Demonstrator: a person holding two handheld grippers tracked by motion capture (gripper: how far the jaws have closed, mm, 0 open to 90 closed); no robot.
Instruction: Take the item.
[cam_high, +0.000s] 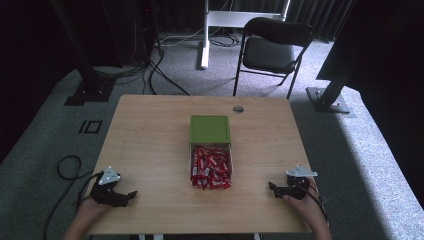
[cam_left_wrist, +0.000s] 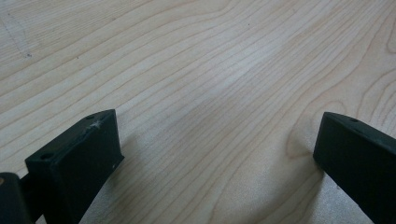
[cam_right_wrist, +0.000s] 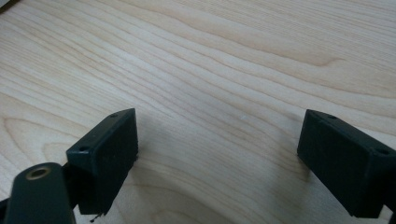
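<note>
In the high view, the wooden surface (cam_high: 150, 150) fills the middle of the frame. A green box (cam_high: 210, 129) sits at its centre, and an open drawer (cam_high: 192, 159) heaped with red packets (cam_high: 211, 167) extends from it toward the lower edge. Wide bare wood lies on both sides of the drawer. The left hand-held gripper (cam_high: 131, 194) rests at the lower left, close to the surface's left and near edges, pointing inward. The right hand-held gripper (cam_high: 271, 186) rests at the lower right, near the right edge, also pointing inward. Both are well apart from the drawer. Beyond the far edge, a black chair (cam_high: 272, 47) stands on grey carpet.

In the left gripper view, the left hand-held gripper (cam_left_wrist: 219, 149) has its jaws spread wide, with bare wood between them and open grain ahead.

In the right gripper view, the right hand-held gripper (cam_right_wrist: 219, 144) also stands spread, nothing between its jaws, with clear wood reaching to the upper frame.
</note>
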